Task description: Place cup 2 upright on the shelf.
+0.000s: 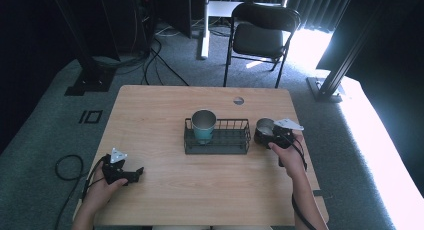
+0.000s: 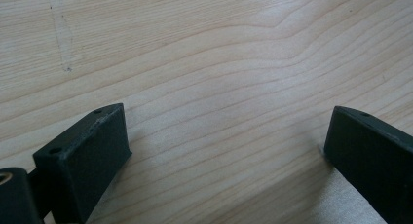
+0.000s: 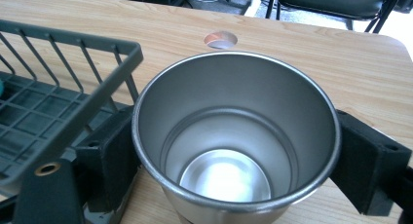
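— Looking down from the high view, where is the right gripper [image 1: 268,134]?

— Near the right edge of the table [image 1: 165,190], just beside the right end of the wire rack [image 1: 217,146]. Its jaws are clamped on a steel cup [image 1: 263,128], one jaw on each side of the cup's wall.

— Does the right gripper view agree?

— Yes. The steel cup [image 3: 236,136] stands upright between the two black jaws of the right gripper [image 3: 236,158], both pressed against its outside below the rim. The cup is empty; its shiny bottom shows. The corner of the wire rack [image 3: 58,87] sits just to one side, close to the jaw there. I cannot tell whether the cup's base rests on the wood.

— Anything in the rack?

— A second cup [image 1: 203,125], steel-rimmed with a teal body, stands upright in the rack's left half. The rack lies about midway across the table.

— And the left gripper [image 1: 131,174]?

— Close to the table's front left corner, held low by the person's hand. In the left gripper view its jaws stand wide apart with only bare wood [image 2: 209,63] between them, nothing gripped.

— How far from the cups?

— Well apart from both.
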